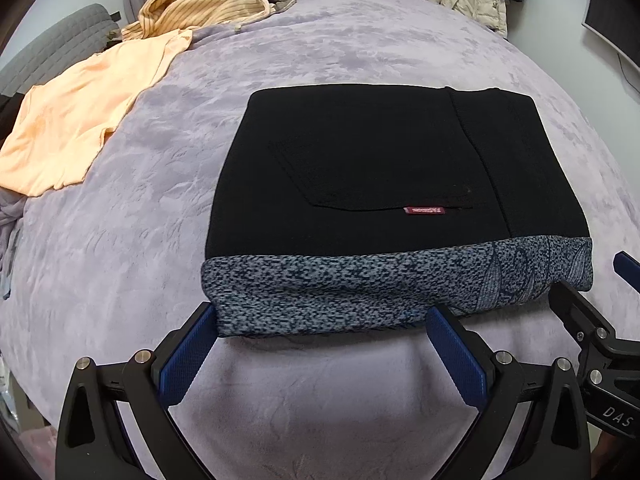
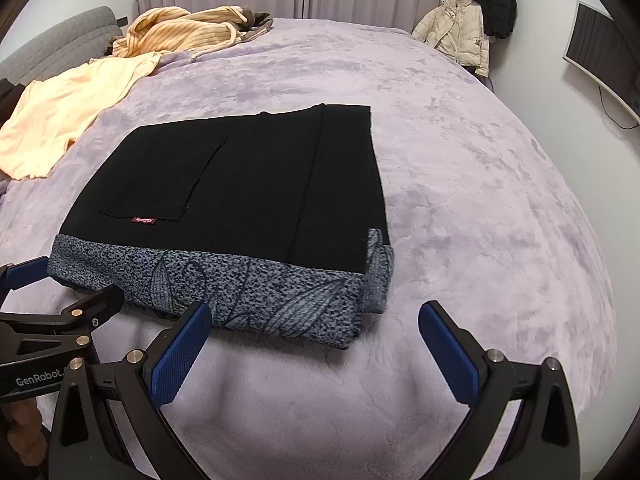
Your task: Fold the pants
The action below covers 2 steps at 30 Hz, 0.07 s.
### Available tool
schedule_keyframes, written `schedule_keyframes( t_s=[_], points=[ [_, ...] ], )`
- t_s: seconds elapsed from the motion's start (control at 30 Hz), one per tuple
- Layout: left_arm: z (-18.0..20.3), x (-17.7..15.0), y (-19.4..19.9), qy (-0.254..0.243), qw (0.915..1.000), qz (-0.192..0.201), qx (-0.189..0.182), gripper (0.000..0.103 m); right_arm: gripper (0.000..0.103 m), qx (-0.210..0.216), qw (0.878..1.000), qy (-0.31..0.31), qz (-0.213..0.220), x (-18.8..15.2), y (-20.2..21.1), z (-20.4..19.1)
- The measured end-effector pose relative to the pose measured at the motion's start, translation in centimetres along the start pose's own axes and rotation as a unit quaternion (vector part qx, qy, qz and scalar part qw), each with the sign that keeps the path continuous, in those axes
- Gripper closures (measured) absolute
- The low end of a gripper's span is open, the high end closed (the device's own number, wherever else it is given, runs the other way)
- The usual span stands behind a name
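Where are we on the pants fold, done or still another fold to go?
The pants already lie as a compact rectangle on the purple blanket, grey waistband nearest. Left gripper and right gripper are open, holding nothing. Little seems left beyond perhaps tidying the right-hand layers.

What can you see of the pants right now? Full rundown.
The pants lie folded into a flat, roughly rectangular stack on the purple fleece blanket. Black knit-looking fabric on top, with a patch pocket and a small red label. A grey-blue speckled waistband with a leaf print runs along the near edge. Both the left gripper and right gripper are open, holding nothing.
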<state>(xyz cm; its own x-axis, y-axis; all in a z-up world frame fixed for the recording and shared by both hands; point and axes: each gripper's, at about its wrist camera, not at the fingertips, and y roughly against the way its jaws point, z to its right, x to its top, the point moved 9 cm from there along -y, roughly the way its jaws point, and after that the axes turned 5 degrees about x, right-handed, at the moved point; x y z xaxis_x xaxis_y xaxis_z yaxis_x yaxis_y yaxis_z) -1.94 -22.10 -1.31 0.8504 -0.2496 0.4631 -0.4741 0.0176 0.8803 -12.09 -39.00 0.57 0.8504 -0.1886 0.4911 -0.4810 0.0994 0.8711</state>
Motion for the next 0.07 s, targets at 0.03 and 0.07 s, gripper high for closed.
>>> schedule_keyframes(
  t_s=[0.03,0.07],
  points=[
    [0.5,0.2,0.1,-0.003,1.0,0.001,0.007,0.0,0.0,-0.003,1.0,-0.005,0.001,-0.1,0.1,0.9],
    [0.9,0.4,0.3,-0.004,0.9999,0.003,0.016,0.0,0.0,-0.006,1.0,-0.014,0.003,-0.3,0.3,1.9]
  ],
)
